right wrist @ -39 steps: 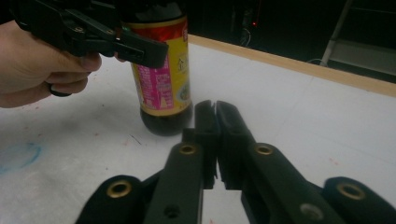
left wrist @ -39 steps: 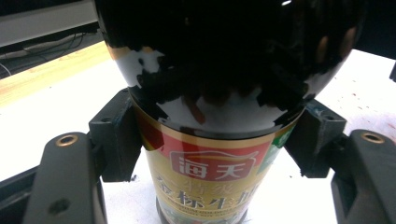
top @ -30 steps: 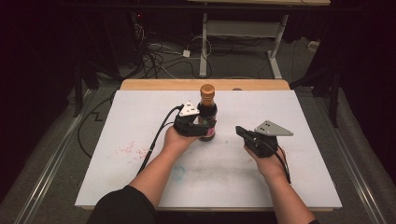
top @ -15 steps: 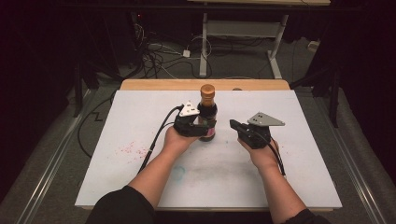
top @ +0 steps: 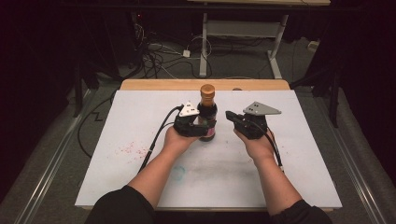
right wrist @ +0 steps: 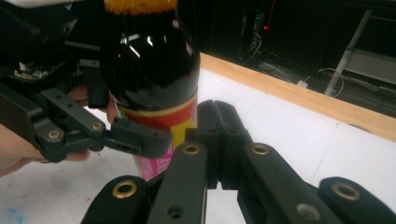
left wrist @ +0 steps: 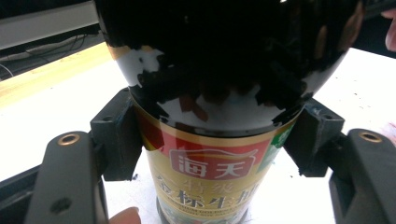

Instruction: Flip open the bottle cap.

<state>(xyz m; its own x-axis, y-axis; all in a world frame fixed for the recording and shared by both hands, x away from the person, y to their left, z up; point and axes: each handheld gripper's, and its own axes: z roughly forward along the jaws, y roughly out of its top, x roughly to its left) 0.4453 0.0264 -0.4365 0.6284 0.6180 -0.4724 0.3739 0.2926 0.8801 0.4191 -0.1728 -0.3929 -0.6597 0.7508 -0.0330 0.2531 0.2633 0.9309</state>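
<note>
Nearest the camera, two forearms in dark sleeves reach forward over the white table top (top: 280,177). A faint blue ring mark (top: 178,172) sits between them, and red speckles (top: 128,149) lie off to the left.

Left hand (top: 175,140) carries the left gripper (top: 205,128), cable (top: 156,140) trailing back along the board. Its jaws pinch the dark sauce bottle (top: 207,114) on both sides, low on the body at the label. In the left gripper view the black pads (left wrist: 116,135) press against the glass just where the gold-and-red label (left wrist: 210,172) begins. The bottle stands upright near mid-table, orange cap (top: 207,89) on top.

Right hand (top: 254,142) holds the right gripper (top: 231,116) just beside the bottle, apart from it, grey plate (top: 260,109) uppermost. In the right gripper view its jaws are pressed together, holding nothing, tips pointing at the bottle's lower body.

Beyond the bottle: the wooden table edge (top: 163,84). Farther: dark floor with tangled cables (top: 154,56) and white desk legs (top: 204,42).
</note>
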